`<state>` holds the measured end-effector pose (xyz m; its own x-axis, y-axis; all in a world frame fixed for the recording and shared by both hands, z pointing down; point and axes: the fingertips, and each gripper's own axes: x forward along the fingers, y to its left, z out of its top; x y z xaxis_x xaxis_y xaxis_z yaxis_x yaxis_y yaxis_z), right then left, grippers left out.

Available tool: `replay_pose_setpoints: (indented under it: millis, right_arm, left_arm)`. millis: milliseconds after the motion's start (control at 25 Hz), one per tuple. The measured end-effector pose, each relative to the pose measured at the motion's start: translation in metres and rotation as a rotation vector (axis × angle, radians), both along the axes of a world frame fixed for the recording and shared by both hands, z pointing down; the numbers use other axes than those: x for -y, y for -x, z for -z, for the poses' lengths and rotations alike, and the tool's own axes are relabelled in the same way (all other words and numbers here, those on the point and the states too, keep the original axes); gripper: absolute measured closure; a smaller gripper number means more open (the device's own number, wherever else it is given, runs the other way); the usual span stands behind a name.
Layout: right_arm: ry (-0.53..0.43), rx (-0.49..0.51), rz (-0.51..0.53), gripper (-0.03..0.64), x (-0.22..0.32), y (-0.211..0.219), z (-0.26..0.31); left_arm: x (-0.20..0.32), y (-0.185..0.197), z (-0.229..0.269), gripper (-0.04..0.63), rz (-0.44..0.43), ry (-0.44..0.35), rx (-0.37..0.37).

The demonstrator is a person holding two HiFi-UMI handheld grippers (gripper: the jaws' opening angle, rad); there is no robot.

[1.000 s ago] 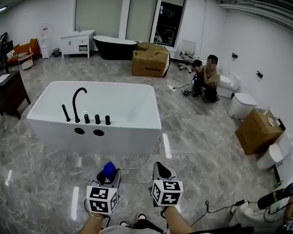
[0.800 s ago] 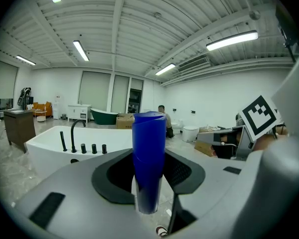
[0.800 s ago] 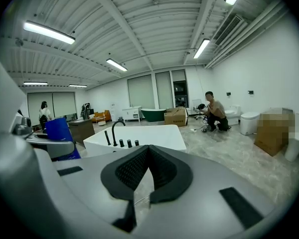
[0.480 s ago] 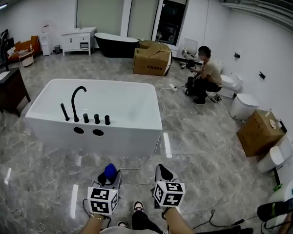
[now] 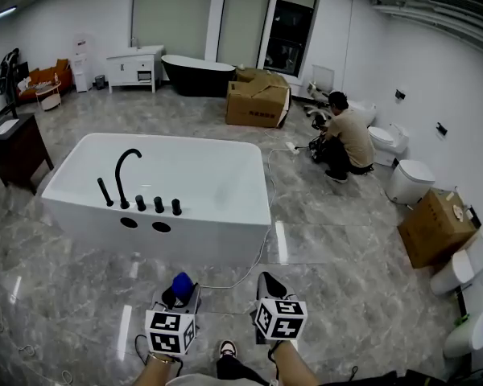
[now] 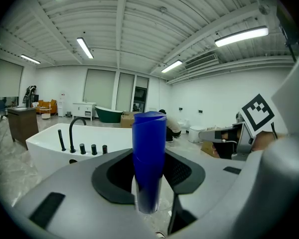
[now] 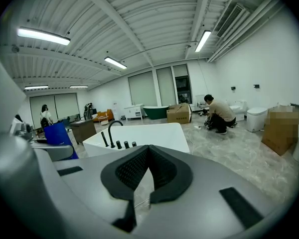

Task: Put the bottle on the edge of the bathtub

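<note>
A tall blue bottle (image 6: 149, 133) stands upright between the jaws of my left gripper (image 6: 149, 156), which is shut on it. In the head view the bottle's blue top (image 5: 181, 283) shows above the left gripper (image 5: 177, 294) at the bottom centre. My right gripper (image 5: 267, 283) is beside it, shut, with nothing held; its black pads (image 7: 134, 168) meet at the tips. The white bathtub (image 5: 225, 215) stands on the floor some way ahead of both grippers, with a black curved faucet (image 5: 125, 175) and knobs on its near left rim. The tub (image 6: 50, 146) also shows behind the bottle.
A white cable (image 5: 258, 256) runs across the floor off the tub's near right corner. A person (image 5: 348, 141) crouches at the back right near toilets (image 5: 409, 180). Cardboard boxes (image 5: 258, 103) stand behind the tub and a dark cabinet (image 5: 14, 153) at left.
Both grippers and my view have moved a little toward the bathtub. The bottle stays in the left gripper. The crouching person at the back right has shifted.
</note>
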<state>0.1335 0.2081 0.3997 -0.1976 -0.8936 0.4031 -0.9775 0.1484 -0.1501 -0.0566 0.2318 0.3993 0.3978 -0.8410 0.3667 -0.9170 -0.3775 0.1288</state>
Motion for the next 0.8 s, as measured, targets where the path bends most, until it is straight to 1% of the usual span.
replay_pose_setpoints:
  millis: [400, 600, 800]
  right_arm:
    - [0.019, 0.022, 0.029, 0.592, 0.058, -0.018, -0.009]
    - [0.042, 0.030, 0.037, 0.592, 0.082, -0.033, -0.015]
    - [0.052, 0.039, 0.059, 0.592, 0.103, -0.040, -0.017]
  left_arm:
    - [0.058, -0.011, -0.001, 0.431, 0.039, -0.001, 0.004]
    - [0.080, -0.022, -0.001, 0.431, 0.052, 0.007, 0.010]
    - [0.094, -0.026, -0.003, 0.431, 0.072, 0.027, 0.019]
